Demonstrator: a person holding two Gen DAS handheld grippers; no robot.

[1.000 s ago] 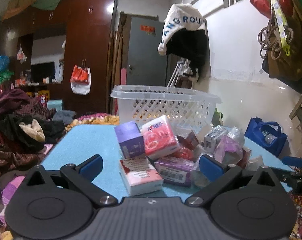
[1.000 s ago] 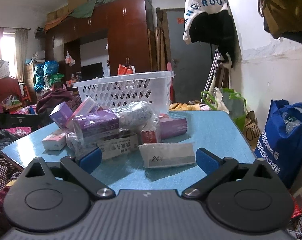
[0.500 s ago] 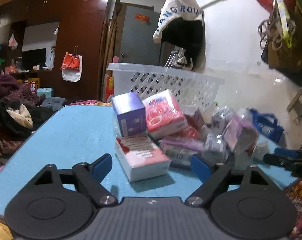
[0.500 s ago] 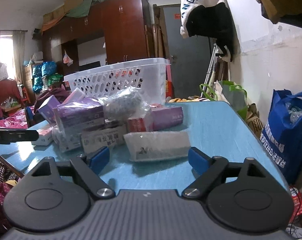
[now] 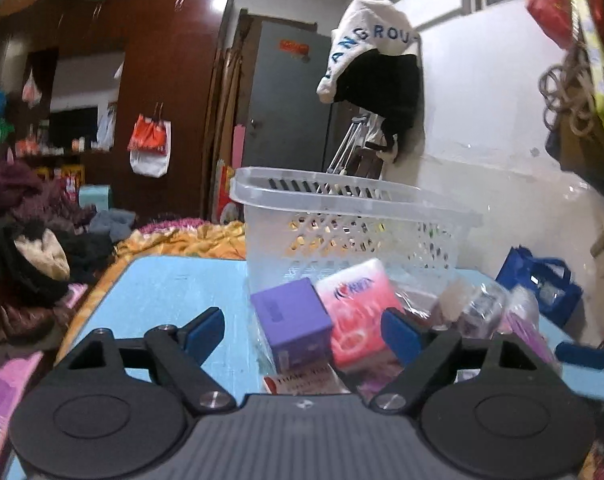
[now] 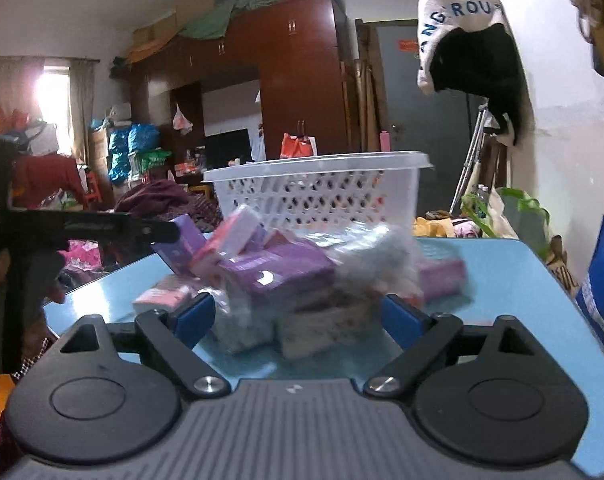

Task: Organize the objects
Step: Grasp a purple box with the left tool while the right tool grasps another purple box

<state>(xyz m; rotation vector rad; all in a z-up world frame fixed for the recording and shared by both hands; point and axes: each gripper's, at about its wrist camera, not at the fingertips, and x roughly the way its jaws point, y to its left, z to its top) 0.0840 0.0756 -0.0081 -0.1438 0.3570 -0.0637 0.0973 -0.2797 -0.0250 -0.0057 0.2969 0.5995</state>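
A pile of small packs lies on a blue table [image 5: 174, 292] in front of a white plastic basket [image 5: 342, 220]. In the left wrist view my left gripper [image 5: 302, 330] is open, its blue fingers either side of a purple box [image 5: 290, 320] and a pink tissue pack [image 5: 356, 308]; a white and red pack [image 5: 302, 378] lies just below. In the right wrist view my right gripper [image 6: 294, 318] is open around the pile's near side, with a purple pack [image 6: 278, 276] and a clear plastic bag [image 6: 378, 264] between the fingers. The basket [image 6: 322, 196] stands behind.
A wall runs along the right with hanging bags and a white and black garment [image 5: 374, 68]. A blue bag [image 5: 542, 284] sits beyond the table's right edge. Piled clothes [image 5: 26, 240] lie left of the table. My left gripper shows in the right wrist view [image 6: 82, 228].
Both grippers have moved forward into the pile. The left now frames the purple box and pink pack; the right has shifted left past the white flat pack. Both stay open.
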